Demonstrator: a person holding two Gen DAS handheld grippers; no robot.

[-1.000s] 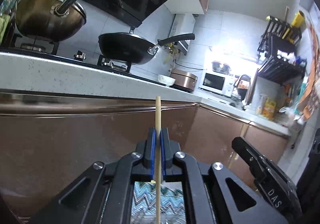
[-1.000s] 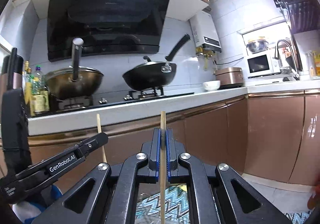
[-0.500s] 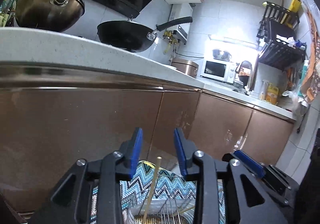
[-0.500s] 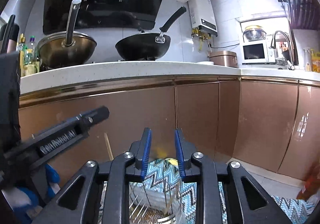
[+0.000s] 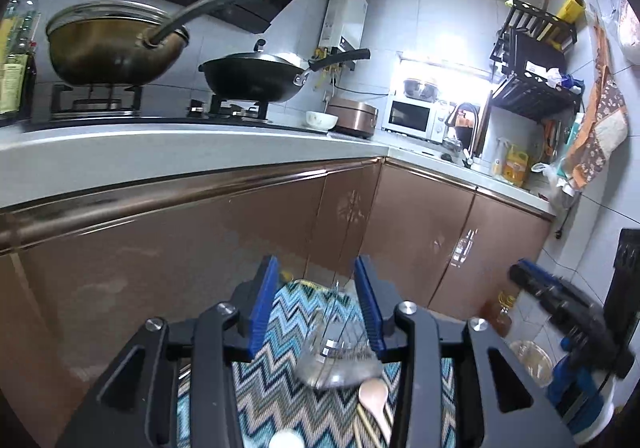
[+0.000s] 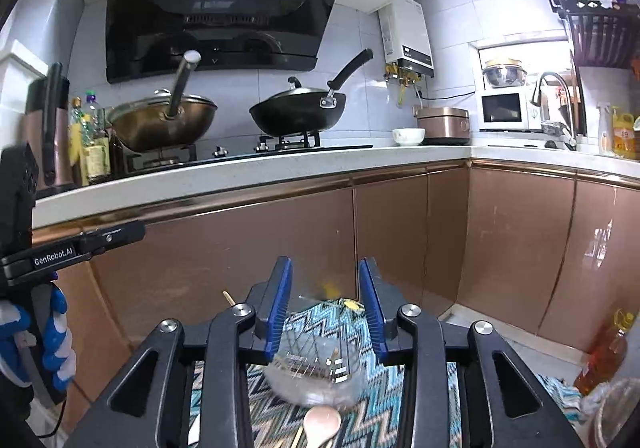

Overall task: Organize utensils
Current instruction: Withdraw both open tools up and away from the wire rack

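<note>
My left gripper [image 5: 316, 290] is open and its jaws are still opening, with nothing between the blue pads [image 5: 262, 308]. Below it a wire utensil holder [image 5: 336, 360] stands on a zigzag cloth [image 5: 280, 388]. A wooden spoon [image 5: 374, 394] and chopsticks [image 5: 366, 428] lie just in front of the holder. My right gripper [image 6: 325, 290] is open too, its jaws also opening and empty, above the same wire holder [image 6: 316, 364] and wooden spoon [image 6: 322, 422]. A chopstick tip [image 6: 228, 296] shows left of its left finger.
Brown cabinet doors [image 6: 400, 240] stand close ahead under a white counter [image 6: 280, 171] with two woks [image 6: 298, 113]. An oil bottle [image 6: 600, 356] stands at the right. The other gripper [image 6: 80, 246] and a gloved hand [image 6: 52, 344] are at the left.
Both grippers were shut on upright chopsticks a second ago. They let go, their jaws spread, and both pulled back from the cabinets while the chopsticks dropped toward the holder.
</note>
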